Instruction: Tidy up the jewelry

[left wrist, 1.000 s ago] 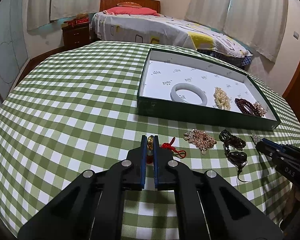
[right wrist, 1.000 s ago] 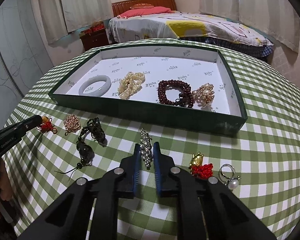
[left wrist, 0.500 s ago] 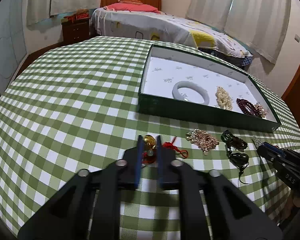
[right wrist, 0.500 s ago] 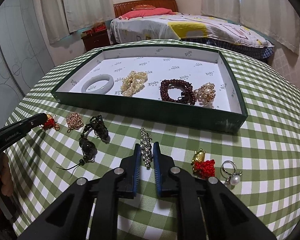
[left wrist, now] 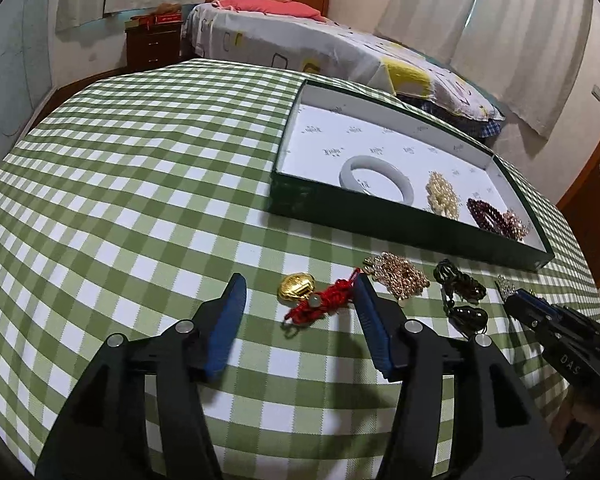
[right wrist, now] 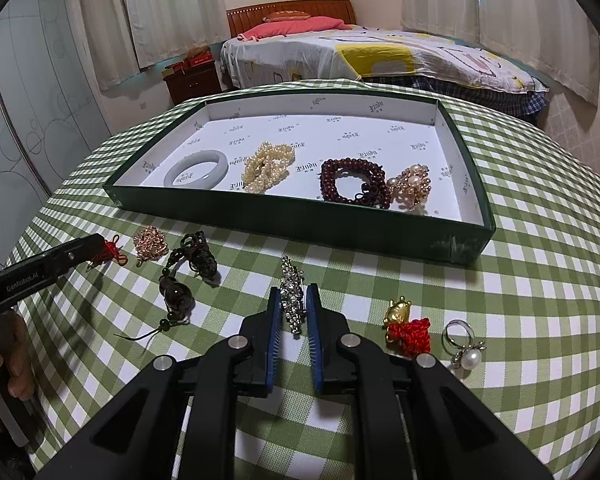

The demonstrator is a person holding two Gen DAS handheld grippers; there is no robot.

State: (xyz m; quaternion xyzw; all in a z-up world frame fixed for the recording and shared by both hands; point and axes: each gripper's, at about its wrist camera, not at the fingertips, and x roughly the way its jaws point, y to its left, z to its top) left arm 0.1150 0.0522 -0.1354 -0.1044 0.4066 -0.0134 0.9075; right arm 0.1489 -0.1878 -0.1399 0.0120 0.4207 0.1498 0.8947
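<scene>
A green tray [left wrist: 400, 228] [right wrist: 300, 222] holds a white bangle [right wrist: 196, 170], a pearl strand [right wrist: 268, 166], dark red beads [right wrist: 354, 182] and a gold-pearl piece [right wrist: 412, 186]. My left gripper [left wrist: 298, 284] is open, its jaws on either side of a gold charm with a red knotted cord [left wrist: 314, 298] that lies on the cloth. My right gripper [right wrist: 294, 294] has its jaws closed on a silver rhinestone piece [right wrist: 292, 294]. A rose-gold chain [left wrist: 398, 276] [right wrist: 150, 242] and a black cord with dark beads [left wrist: 460, 294] [right wrist: 188, 270] lie between the grippers.
A second gold charm on a red knot [right wrist: 404, 324] and a pearl ring [right wrist: 464, 346] lie right of my right gripper. The green checked tablecloth [left wrist: 140, 184] covers the table. A bed [left wrist: 320, 48] and a wooden nightstand [left wrist: 152, 44] stand behind it.
My left gripper has opened and let go of the gold charm with the red cord, which now lies on the cloth. My right gripper stays shut on the rhinestone piece.
</scene>
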